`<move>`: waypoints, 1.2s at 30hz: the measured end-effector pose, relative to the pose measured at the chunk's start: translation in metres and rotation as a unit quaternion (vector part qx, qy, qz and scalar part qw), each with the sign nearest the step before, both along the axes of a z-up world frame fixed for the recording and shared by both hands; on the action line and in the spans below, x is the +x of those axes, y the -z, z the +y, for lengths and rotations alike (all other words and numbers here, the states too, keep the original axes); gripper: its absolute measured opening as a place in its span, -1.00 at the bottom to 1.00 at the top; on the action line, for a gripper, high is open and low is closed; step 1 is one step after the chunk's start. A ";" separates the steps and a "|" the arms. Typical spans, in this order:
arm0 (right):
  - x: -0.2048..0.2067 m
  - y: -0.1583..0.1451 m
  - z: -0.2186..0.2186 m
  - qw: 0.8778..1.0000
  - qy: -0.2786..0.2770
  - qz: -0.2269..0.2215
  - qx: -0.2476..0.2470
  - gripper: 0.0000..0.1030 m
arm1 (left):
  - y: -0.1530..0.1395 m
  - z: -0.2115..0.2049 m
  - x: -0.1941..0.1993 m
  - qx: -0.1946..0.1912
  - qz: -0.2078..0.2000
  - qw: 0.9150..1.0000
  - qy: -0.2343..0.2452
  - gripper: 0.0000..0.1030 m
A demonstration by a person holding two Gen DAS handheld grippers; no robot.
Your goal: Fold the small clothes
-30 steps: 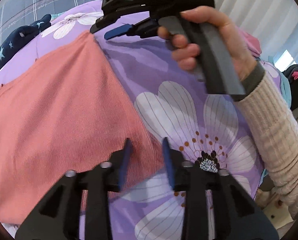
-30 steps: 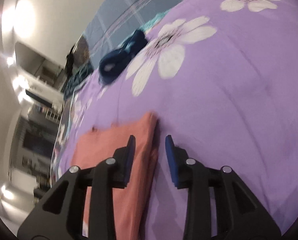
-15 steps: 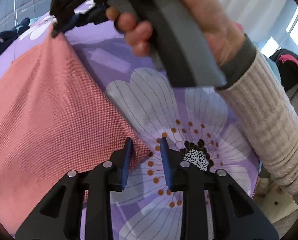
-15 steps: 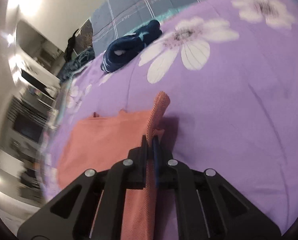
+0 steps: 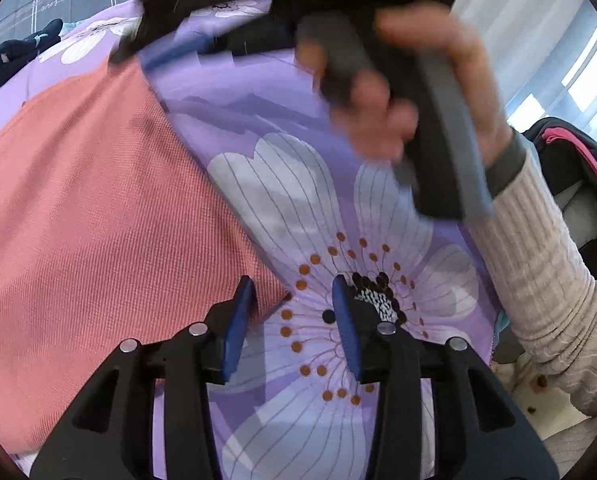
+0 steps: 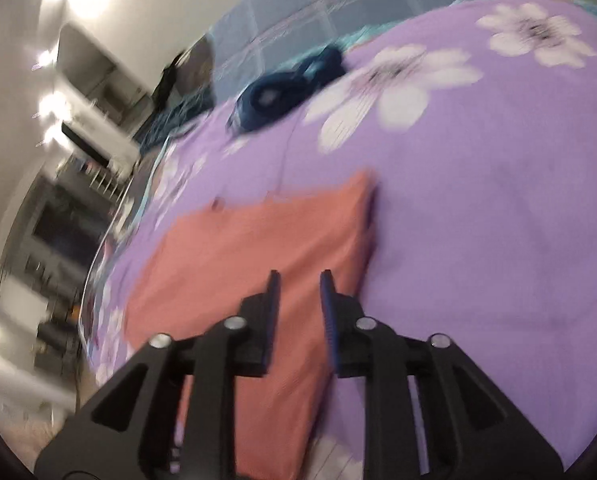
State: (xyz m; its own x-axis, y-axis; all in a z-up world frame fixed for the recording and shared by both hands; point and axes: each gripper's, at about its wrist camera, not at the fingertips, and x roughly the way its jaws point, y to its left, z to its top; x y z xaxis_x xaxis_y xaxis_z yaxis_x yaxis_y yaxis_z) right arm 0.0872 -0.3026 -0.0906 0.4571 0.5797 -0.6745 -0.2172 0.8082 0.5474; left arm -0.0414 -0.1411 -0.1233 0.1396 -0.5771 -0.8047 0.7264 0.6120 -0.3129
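A salmon-pink garment (image 5: 98, 208) lies flat on a purple flowered bedspread (image 5: 306, 112); it also shows in the right wrist view (image 6: 258, 248). My left gripper (image 5: 292, 320) is open, its left pad beside the garment's near corner, holding nothing. My right gripper (image 6: 298, 312) is open and empty, above the garment's right edge. In the left wrist view the right gripper is a blurred black shape held in a hand above the garment's far corner.
A dark navy garment (image 6: 286, 88) lies crumpled at the far side of the bedspread (image 6: 498, 200), also in the left wrist view (image 5: 10, 56). A blue checked sheet (image 6: 318, 12) lies beyond. A dark bag (image 5: 578, 184) sits off the bed's right side.
My right gripper, shut on the garment's lifted corner half a second ago, has opened and the corner lies flat again. My left gripper has opened wider by the near corner.
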 end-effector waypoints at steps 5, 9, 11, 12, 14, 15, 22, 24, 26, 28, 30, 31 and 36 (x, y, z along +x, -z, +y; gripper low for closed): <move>-0.011 0.029 0.026 0.991 0.013 -0.005 -0.133 -0.18 | 0.000 0.033 -0.005 -0.017 0.016 1.000 -0.015 -0.19; -0.016 0.025 0.043 0.983 0.028 -0.012 -0.180 -0.05 | -0.002 0.076 -0.011 -0.021 0.007 0.998 -0.058 -0.19; -0.016 0.025 0.049 0.979 0.040 -0.020 -0.197 -0.05 | -0.008 0.108 -0.011 -0.028 0.002 0.995 -0.095 -0.18; -0.020 0.024 0.055 0.978 0.044 -0.024 -0.204 -0.05 | -0.012 0.123 -0.010 -0.032 -0.003 0.993 -0.113 -0.17; -0.021 0.020 0.063 0.974 0.057 -0.029 -0.216 -0.08 | -0.020 0.161 -0.013 -0.042 -0.021 0.986 -0.160 -0.12; -0.022 0.015 0.065 0.973 0.067 -0.029 -0.217 -0.09 | -0.024 0.181 -0.012 -0.046 -0.030 0.982 -0.182 -0.10; -0.011 -0.026 0.108 0.976 0.071 -0.051 -0.197 -0.10 | -0.025 0.326 -0.020 -0.056 -0.066 0.929 -0.360 -0.09; -0.007 -0.036 0.140 0.978 0.043 -0.059 -0.196 -0.10 | -0.024 0.349 -0.020 -0.063 -0.061 0.919 -0.384 -0.20; -0.005 -0.041 0.170 0.977 0.018 -0.068 -0.200 -0.09 | -0.022 0.365 -0.015 -0.069 -0.049 0.916 -0.392 -0.46; 0.001 -0.042 0.210 0.976 -0.016 -0.075 -0.204 -0.06 | -0.015 0.369 -0.015 -0.071 -0.042 0.916 -0.393 -0.48; 0.009 -0.042 0.246 0.973 -0.044 -0.077 -0.213 -0.02 | -0.009 0.375 -0.011 -0.075 -0.033 0.917 -0.390 -0.48; 0.014 -0.041 0.269 0.970 -0.059 -0.078 -0.222 -0.01 | -0.008 0.374 -0.007 -0.078 -0.028 0.919 -0.386 -0.48; 0.049 -0.032 0.343 0.964 -0.088 -0.063 -0.245 -0.02 | 0.001 0.379 0.009 -0.090 -0.023 0.920 -0.380 -0.48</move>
State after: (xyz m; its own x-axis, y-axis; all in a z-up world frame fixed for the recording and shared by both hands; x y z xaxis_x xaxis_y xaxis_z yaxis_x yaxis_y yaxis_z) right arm 0.1363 0.0406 -0.0582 0.4771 0.2827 -0.8321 -0.4149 0.9072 0.0704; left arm -0.0321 0.2378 -0.1242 0.5890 -0.4227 -0.6887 0.1258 0.8898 -0.4386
